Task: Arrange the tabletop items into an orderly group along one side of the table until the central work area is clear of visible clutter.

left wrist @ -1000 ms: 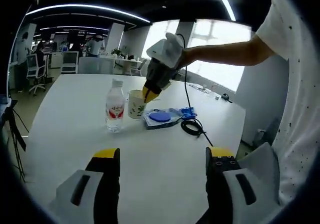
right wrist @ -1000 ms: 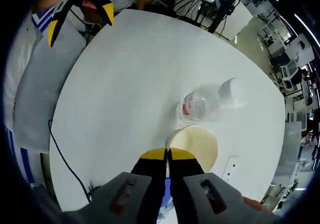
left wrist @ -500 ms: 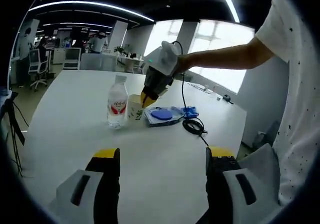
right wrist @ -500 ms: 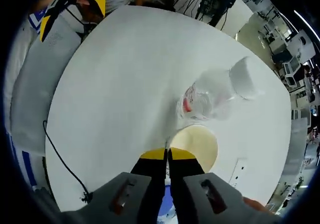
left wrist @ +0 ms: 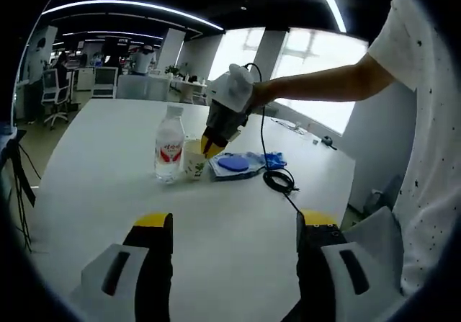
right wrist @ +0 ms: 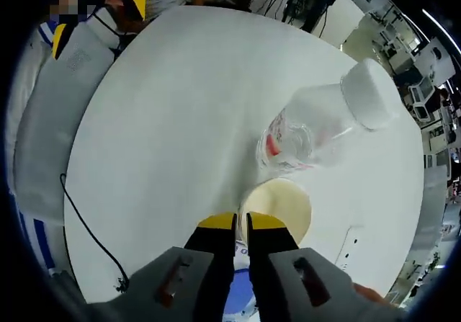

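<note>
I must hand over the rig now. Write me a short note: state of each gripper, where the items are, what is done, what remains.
Left gripper: open, holding nothing, above bare table.
Right gripper: fingers pinch the cup rim; the cup stands beside the water bottle.
The blue pad and black cable lie just past the cup.
Done: items sit close together.
Left: whether the group is at the table's side I cannot tell; check, release the cup.

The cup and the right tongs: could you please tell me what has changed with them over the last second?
The right tongs, at the rim of the cup, came lower and drew the cup closer to the bottle. Their jaws now stand slightly wider apart; whether they have let go, I cannot tell. The bottle, the cable and the open left tongs stayed as they were.
</note>
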A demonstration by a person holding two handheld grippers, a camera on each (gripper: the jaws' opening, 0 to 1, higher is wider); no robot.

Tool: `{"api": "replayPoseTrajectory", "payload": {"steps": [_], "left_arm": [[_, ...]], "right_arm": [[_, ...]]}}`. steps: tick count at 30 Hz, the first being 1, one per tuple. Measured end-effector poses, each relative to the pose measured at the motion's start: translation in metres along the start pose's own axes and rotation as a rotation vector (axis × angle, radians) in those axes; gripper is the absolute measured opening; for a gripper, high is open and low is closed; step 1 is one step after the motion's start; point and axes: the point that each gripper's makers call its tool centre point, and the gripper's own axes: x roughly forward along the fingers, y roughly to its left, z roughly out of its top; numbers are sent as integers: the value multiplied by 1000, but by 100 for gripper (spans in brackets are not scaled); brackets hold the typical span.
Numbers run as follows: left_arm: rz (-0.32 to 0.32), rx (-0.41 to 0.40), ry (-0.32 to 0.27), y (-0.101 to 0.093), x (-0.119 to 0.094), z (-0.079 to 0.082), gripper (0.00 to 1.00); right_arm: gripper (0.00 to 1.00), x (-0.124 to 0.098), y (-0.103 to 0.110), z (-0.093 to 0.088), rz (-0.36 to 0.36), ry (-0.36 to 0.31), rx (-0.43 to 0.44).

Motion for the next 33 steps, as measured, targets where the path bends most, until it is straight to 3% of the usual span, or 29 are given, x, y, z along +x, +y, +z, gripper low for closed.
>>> {"api": "replayPoseTrajectory", "payload": {"steps": [33], "left_arm": [[2,44,3,-12,-8,12,71]], "right_arm": [[33,-17,11,11,-15,-94,89]]}}
